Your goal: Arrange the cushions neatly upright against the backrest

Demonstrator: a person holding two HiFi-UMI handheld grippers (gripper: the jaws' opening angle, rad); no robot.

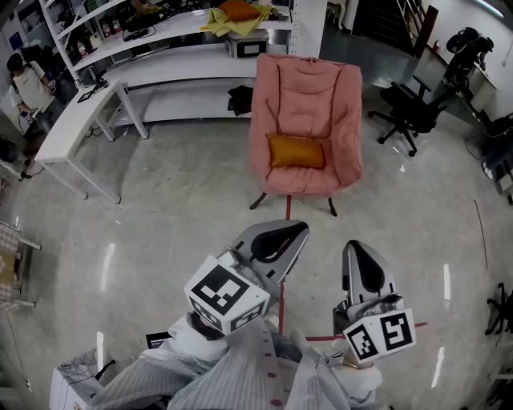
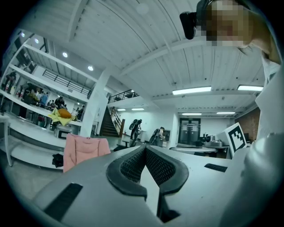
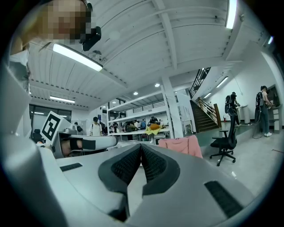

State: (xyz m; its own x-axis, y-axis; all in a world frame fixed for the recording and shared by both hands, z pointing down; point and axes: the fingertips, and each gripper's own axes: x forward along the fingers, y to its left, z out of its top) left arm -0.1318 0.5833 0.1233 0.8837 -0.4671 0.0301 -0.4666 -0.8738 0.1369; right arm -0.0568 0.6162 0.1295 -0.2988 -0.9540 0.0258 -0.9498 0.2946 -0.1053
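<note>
A pink padded armchair [image 1: 309, 120] stands on the floor ahead of me. An orange cushion [image 1: 296, 151] sits on its seat, leaning against the backrest. The chair also shows small in the left gripper view [image 2: 84, 150] and in the right gripper view [image 3: 182, 145]. My left gripper [image 1: 298, 230] is held low at centre, about a metre short of the chair, shut with nothing in it. My right gripper [image 1: 358, 248] is beside it, also shut and empty. Both point upward toward the room.
A white desk [image 1: 80, 132] and white shelving [image 1: 160, 48] stand at the back left, with a yellow cloth and an orange cushion [image 1: 238, 11] on the shelf top. A black office chair [image 1: 413, 112] is right of the armchair. Red tape [image 1: 287, 210] marks the floor.
</note>
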